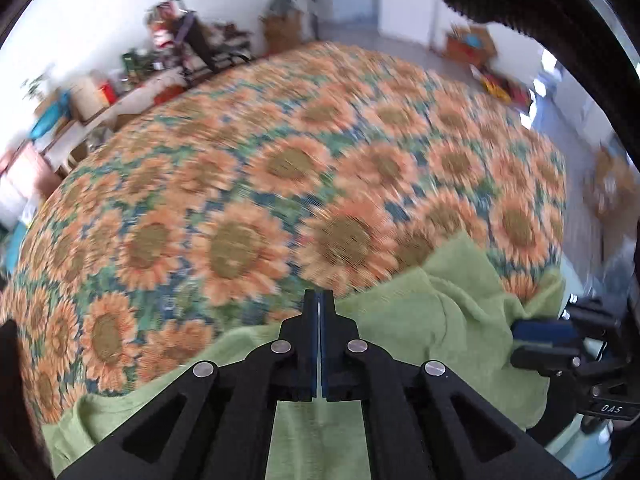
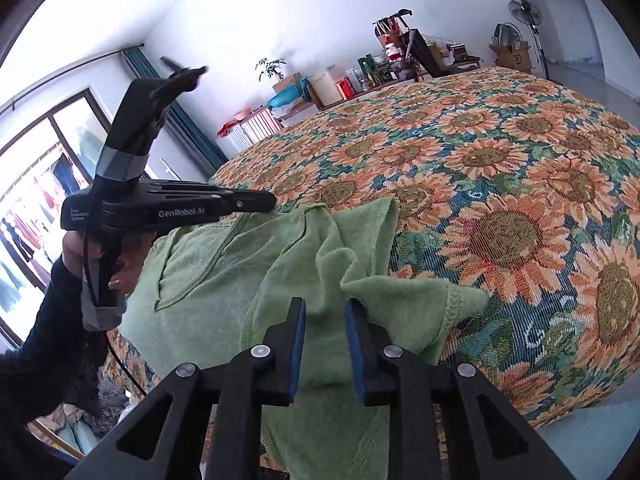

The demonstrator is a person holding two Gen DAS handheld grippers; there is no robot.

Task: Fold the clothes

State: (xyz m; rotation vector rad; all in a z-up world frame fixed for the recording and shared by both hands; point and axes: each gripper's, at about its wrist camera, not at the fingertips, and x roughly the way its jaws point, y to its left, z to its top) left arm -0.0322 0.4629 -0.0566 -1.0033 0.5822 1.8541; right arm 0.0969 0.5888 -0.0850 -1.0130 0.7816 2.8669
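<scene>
A sunflower-print bedspread (image 2: 500, 152) covers the bed, with one green garment (image 2: 248, 280) lying crumpled at its near edge. Only the right wrist view shows the garment's V-neck and stitched hems, along with a standing fan (image 2: 525, 12) by the far wall; the left wrist view is motion-blurred. The left gripper (image 1: 319, 300) hangs over the garment, jaws pressed together with nothing visibly between them. The right gripper (image 2: 325, 308) hovers above the cloth, jaws apart.

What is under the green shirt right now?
The green shirt lies crumpled on the sunflower bedspread, near its edge. Bedspread shows all around it; whatever sits directly beneath the folds is covered and cannot be seen.
</scene>
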